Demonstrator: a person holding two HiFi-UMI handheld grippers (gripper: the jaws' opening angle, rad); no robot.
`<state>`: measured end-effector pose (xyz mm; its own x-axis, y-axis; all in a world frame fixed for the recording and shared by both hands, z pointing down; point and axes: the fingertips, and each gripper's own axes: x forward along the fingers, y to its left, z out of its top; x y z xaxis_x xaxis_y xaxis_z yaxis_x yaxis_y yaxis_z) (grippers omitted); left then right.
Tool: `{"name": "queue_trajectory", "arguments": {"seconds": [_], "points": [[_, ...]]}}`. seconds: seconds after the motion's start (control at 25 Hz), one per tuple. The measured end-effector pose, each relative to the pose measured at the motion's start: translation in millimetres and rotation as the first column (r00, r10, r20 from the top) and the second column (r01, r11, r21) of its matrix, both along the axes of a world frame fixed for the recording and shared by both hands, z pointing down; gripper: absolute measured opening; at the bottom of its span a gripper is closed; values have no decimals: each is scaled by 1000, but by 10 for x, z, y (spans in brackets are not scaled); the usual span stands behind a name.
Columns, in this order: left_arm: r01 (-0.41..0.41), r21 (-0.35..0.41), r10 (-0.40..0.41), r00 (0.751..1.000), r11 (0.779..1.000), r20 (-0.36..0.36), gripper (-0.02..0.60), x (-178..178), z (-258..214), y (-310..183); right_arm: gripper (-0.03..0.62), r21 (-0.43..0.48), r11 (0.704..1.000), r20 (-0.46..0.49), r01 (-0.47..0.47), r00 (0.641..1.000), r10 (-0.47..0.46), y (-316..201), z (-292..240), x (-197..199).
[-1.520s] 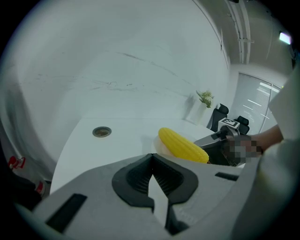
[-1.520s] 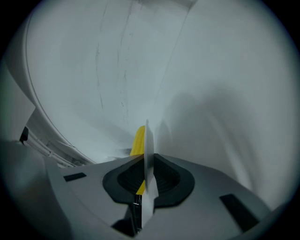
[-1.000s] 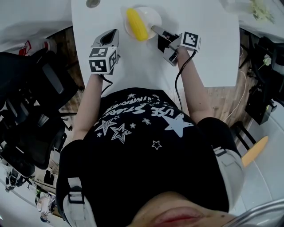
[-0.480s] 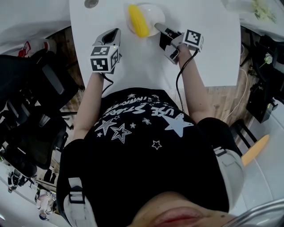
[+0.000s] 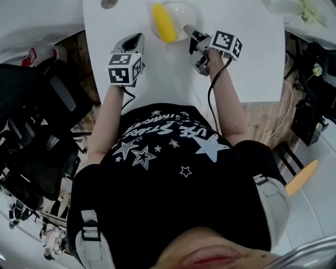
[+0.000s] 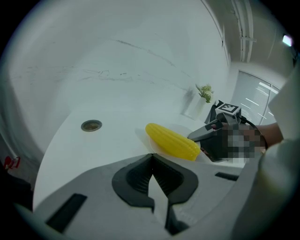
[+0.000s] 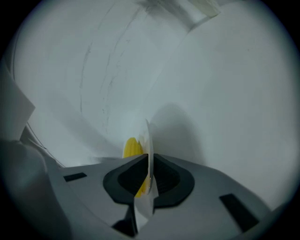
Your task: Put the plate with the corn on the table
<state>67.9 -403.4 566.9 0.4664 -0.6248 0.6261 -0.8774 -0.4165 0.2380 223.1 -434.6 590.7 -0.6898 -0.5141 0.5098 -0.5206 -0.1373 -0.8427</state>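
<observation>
Plate [image 5: 184, 12] with corn [image 5: 164, 23], right claw [image 5: 188, 30] closing on it

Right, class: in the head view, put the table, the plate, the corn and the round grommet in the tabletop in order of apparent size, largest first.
1. table
2. plate, partly covered by the corn
3. corn
4. grommet, cut off by the picture's top edge, yet clearly the smallest

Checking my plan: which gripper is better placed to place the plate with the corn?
Right. The right gripper has the rim of the plate clamped; its jaws have just been closing. The left gripper is shut, empty and apart from the plate.
</observation>
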Motion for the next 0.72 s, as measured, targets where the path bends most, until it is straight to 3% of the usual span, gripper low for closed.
{"name": "queue_trajectory", "arguments": {"seconds": [0.12, 0.28, 0.72], "points": [[4, 4, -4, 1000, 1000, 2, 6, -8, -22, -8, 39, -9, 1000, -99, 11, 995, -12, 3, 35, 11], [16, 4, -16, 1000, 1000, 1, 6, -31, -38, -3, 105, -1, 999, -191, 45, 981, -44, 14, 55, 18], [16, 12, -17, 1000, 1000, 4, 6, -74, -79, 46, 178, 13, 1000, -280, 21, 960, -17, -8, 60, 76]]}}
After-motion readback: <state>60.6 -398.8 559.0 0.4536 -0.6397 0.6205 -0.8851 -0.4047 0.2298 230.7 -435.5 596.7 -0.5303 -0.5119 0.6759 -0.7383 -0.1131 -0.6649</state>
